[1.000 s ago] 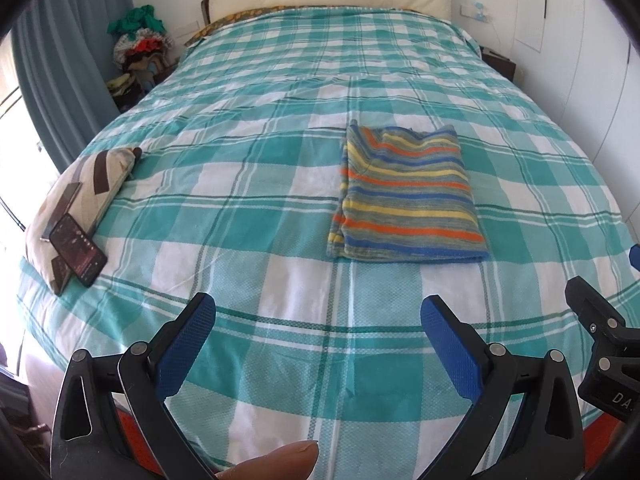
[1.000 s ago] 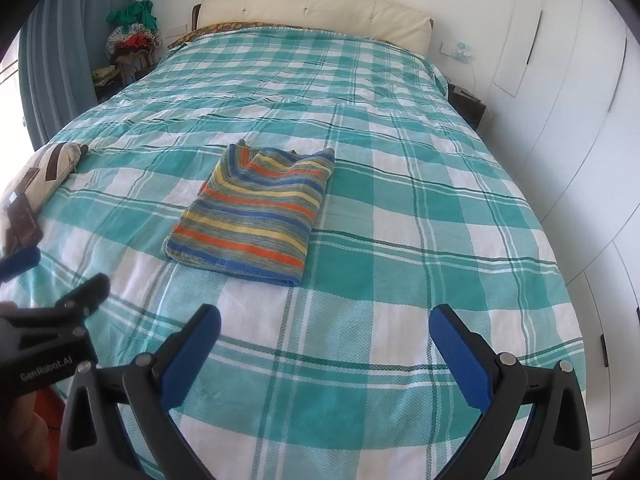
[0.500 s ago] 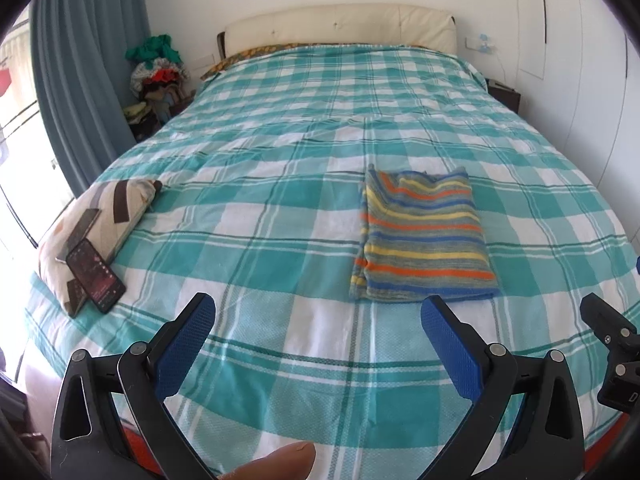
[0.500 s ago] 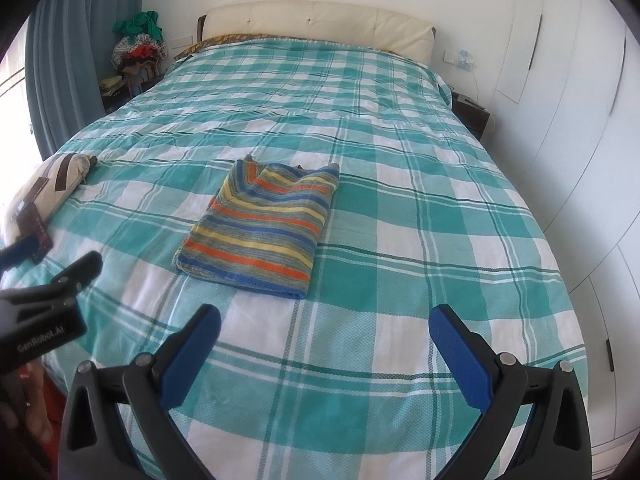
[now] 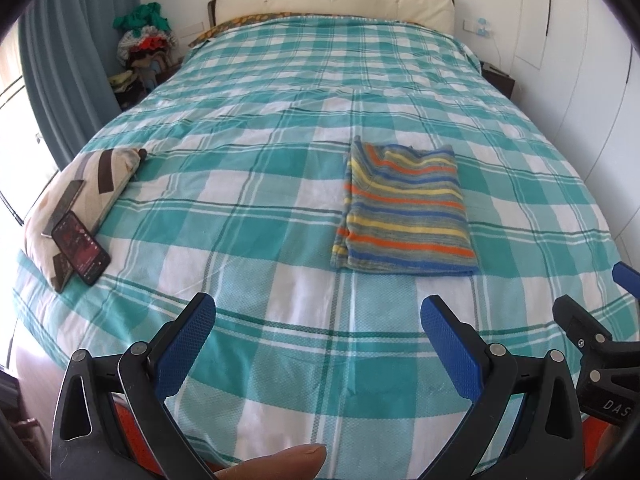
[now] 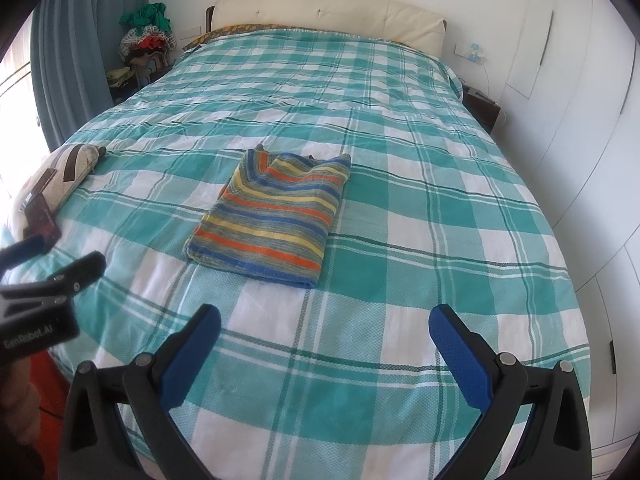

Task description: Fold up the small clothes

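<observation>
A striped garment (image 5: 404, 210) in orange, yellow, blue and grey lies folded into a neat rectangle on the teal-and-white checked bedspread (image 5: 260, 208). The same garment (image 6: 276, 216) shows in the right wrist view, a little left of centre. My left gripper (image 5: 316, 316) hovers open over the near edge of the bed, well short of the garment, with nothing between its blue pads. My right gripper (image 6: 324, 324) is likewise open and holds nothing, near the bed's foot. Each gripper's tip appears at the edge of the other's view.
A patterned cushion (image 5: 80, 196) with a phone (image 5: 80, 246) on it lies at the bed's left edge. A pile of clothes (image 5: 144, 48) sits by the blue curtain at the back left. White wardrobe doors (image 6: 592, 128) line the right side. A headboard (image 5: 332, 4) closes the far end.
Both grippers have pulled back and risen away from the folded garment, so more of the bed and room shows. The garment has not moved. Both stay open.
</observation>
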Tool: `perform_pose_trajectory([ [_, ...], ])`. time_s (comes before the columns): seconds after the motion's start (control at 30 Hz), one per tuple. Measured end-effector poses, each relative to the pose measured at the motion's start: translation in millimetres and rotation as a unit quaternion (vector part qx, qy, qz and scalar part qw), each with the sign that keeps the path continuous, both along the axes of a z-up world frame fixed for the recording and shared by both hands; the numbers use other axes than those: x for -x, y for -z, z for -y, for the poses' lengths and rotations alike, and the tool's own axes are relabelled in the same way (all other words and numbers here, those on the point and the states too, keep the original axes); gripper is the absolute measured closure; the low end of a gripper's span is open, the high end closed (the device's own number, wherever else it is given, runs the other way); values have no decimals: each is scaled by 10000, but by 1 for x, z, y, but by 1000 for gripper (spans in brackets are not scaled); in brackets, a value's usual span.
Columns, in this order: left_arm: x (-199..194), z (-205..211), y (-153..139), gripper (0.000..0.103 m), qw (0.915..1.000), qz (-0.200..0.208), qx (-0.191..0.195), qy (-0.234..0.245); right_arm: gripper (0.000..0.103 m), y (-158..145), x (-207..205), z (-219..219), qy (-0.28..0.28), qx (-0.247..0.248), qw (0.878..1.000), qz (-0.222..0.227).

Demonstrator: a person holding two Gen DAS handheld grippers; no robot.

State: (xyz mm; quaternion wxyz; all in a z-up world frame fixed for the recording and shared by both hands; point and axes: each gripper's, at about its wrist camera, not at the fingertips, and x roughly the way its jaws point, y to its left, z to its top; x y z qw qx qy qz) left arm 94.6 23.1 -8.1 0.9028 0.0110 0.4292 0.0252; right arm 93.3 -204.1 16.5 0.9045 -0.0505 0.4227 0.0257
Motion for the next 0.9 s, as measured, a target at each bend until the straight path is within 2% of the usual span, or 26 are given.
perform_pose_trajectory([
  [0.3,0,-5,-3,0,9995,-12,203,-252,0,-4,3,-4,-41,-154,9999,-30],
  [0.4,-1,-6,-3,0,9994,-60,274,-200,0,-6,3,-2,17,-158,9999,16],
  [0.53,1,1,-3,0,9999,27,-34,-138,0,-8,3,-2,34,-183,9998,46],
  [0.77,0,2,-3,1,9999,-136,-59,-67,0,-7,4,-7,-19,-220,9997,34],
  [0.9,0,5,-2,0,9996,-120,-240,-86,0,-7,4,-10,-44,-211,9998,19],
])
